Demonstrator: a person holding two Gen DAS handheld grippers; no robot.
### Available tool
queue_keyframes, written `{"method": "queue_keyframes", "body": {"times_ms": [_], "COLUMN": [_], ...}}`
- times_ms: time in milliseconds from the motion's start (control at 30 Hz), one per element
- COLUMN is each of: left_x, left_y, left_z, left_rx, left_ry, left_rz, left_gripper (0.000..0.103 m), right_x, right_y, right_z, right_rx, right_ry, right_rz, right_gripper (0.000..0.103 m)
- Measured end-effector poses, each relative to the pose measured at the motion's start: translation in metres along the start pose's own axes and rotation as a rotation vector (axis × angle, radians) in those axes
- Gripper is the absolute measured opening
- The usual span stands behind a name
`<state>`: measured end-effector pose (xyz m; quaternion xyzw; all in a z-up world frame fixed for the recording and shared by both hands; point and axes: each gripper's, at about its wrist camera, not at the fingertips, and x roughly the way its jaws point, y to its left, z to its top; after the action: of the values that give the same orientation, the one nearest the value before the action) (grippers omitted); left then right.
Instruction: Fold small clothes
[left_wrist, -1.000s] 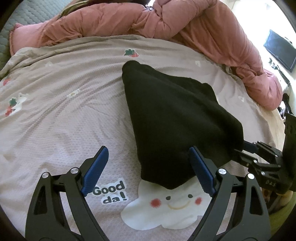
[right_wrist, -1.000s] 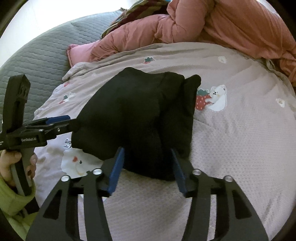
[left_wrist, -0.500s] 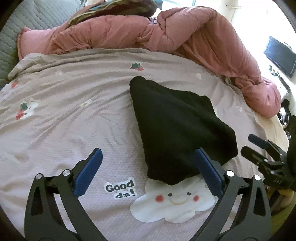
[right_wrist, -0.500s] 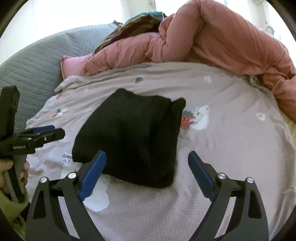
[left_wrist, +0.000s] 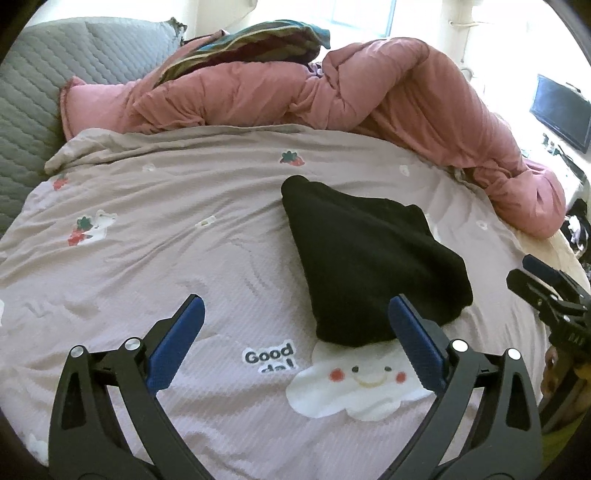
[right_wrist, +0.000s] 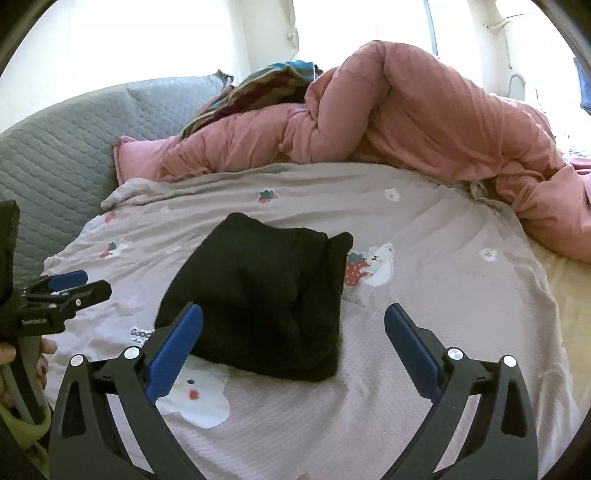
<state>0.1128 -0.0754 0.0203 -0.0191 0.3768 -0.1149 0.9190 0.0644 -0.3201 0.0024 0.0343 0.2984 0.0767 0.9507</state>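
Observation:
A small black garment (left_wrist: 365, 258) lies folded in a compact bundle on the mauve bedsheet (left_wrist: 166, 229); it also shows in the right wrist view (right_wrist: 262, 299). My left gripper (left_wrist: 295, 339) is open and empty, hovering above the sheet just short of the bundle's near left edge. My right gripper (right_wrist: 293, 347) is open and empty, held above the bundle's near right edge. Each gripper shows in the other's view, the right one (left_wrist: 546, 291) and the left one (right_wrist: 70, 291), both clear of the garment.
A crumpled pink duvet (left_wrist: 369, 92) lies along the far side of the bed, with a striped cloth (left_wrist: 251, 44) on it. A grey quilted headboard (left_wrist: 33, 92) is at the left. A dark monitor (left_wrist: 561, 110) stands at the far right.
Both grippers have let go of the black garment, opened wide and pulled back and up from it. The garment stays folded on the sheet.

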Motion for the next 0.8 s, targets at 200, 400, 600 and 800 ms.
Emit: {"method": "queue_keyframes", "body": {"times_ms": [200,400,600,800], "left_x": [-0.017,-0.035,-0.041,-0.039], "left_y": [0.005,0.011,0.022,0.030], "left_z": [-0.015,-0.030,-0.047,-0.067], "left_rx": [0.012,0.017,0.027,0.017], "left_ry": [-0.005,-0.022,-0.015,0.017], "left_rz": [-0.004,-0.006,0.007,0.006], "left_gripper": [0.093,0.093,0.093,0.093], "right_x": [-0.019,-0.030,-0.037,-0.025], "right_y": [0.017,0.037,0.049,0.058], "right_z": [-0.008,-0.019,-0.042,-0.062], "right_rx": [-0.040,-0.069,-0.004,0.016], "right_ry": [-0.040,-0.052,-0.043,0.033], "right_rz": [-0.006,-0.026,-0.031,-0.076], "right_gripper": [0.098,0.098,0.098,0.098]}}
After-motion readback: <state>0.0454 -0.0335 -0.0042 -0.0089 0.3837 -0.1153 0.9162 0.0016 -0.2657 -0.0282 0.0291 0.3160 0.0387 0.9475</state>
